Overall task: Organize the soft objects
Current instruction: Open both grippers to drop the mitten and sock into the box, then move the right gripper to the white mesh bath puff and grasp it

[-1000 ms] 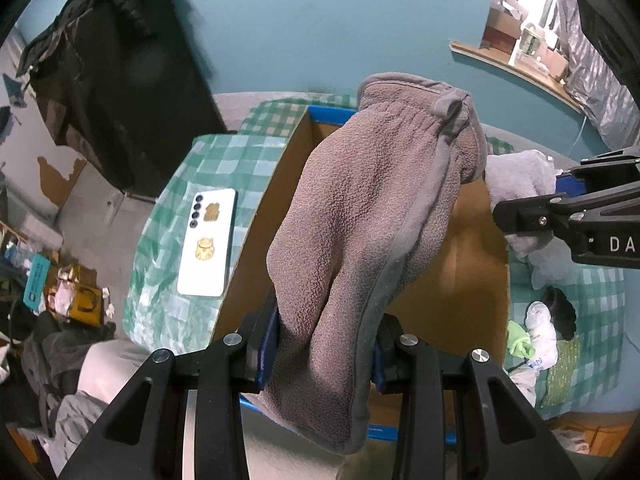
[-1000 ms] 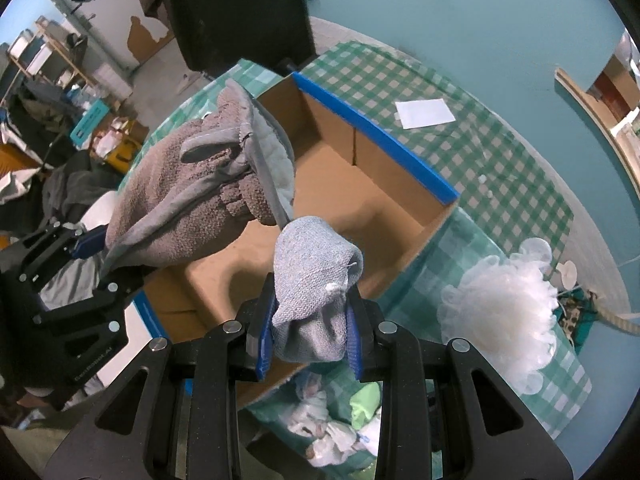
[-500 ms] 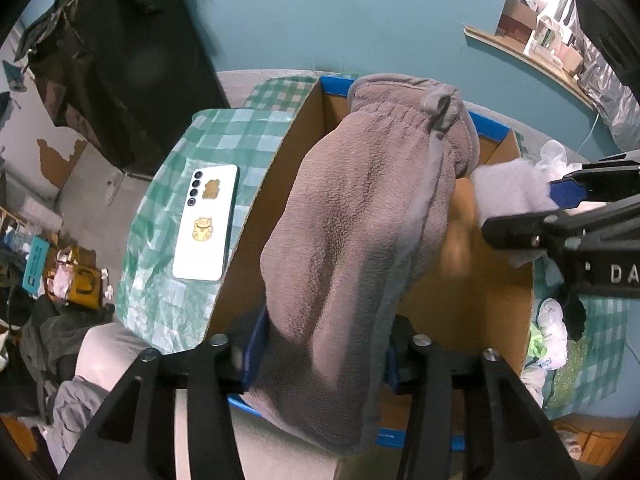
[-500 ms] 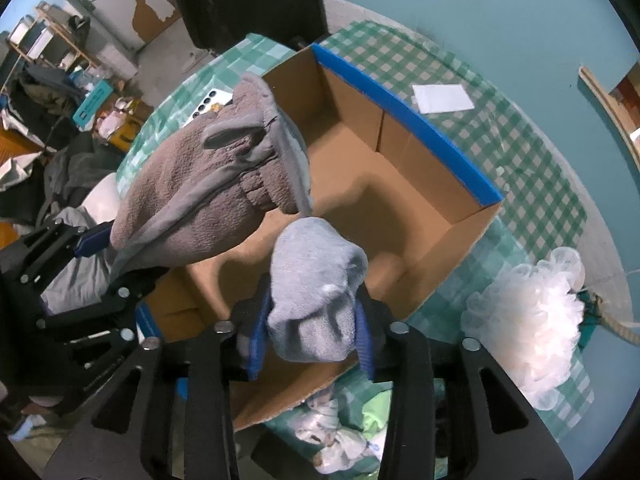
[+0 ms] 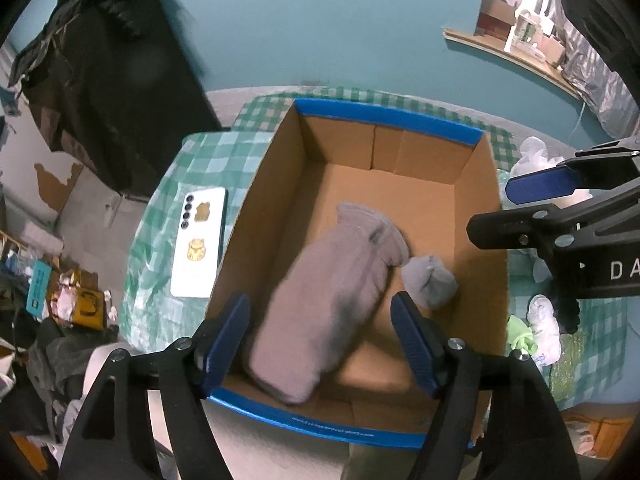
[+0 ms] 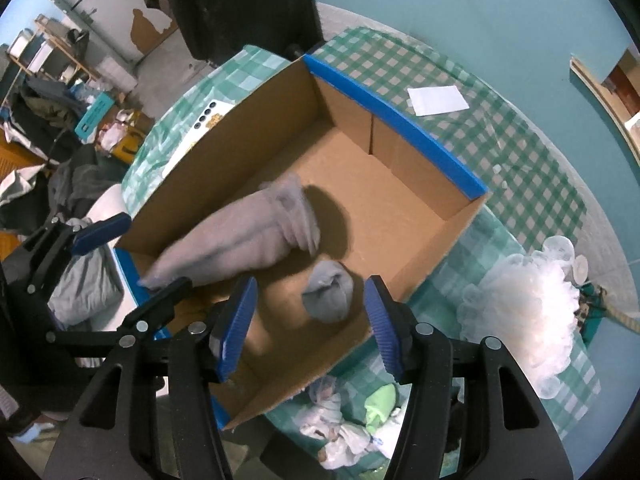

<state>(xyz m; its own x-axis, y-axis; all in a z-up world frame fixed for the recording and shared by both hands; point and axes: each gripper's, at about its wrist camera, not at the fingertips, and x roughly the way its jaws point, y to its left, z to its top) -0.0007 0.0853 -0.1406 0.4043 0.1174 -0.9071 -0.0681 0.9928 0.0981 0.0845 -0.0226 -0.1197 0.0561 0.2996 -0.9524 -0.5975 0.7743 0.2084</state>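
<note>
Left wrist view: left gripper [image 5: 322, 332] gapes wide above the cardboard box [image 5: 384, 118]; the fleece mitten [image 5: 328, 304] lies inside, blurred, beside the rolled sock [image 5: 430, 282]. Lift clear without snagging the rim.

Right wrist view: right gripper [image 6: 310, 326] stands equally spread and empty; next, the loose items [image 6: 348, 432] outside the box.

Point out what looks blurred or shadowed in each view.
Left wrist view: the long grey fleece mitten is motion-smeared inside the brown cardboard box. Right wrist view: it smears too, casting a dark shadow on the box floor; the small grey rolled sock is sharper.
</note>
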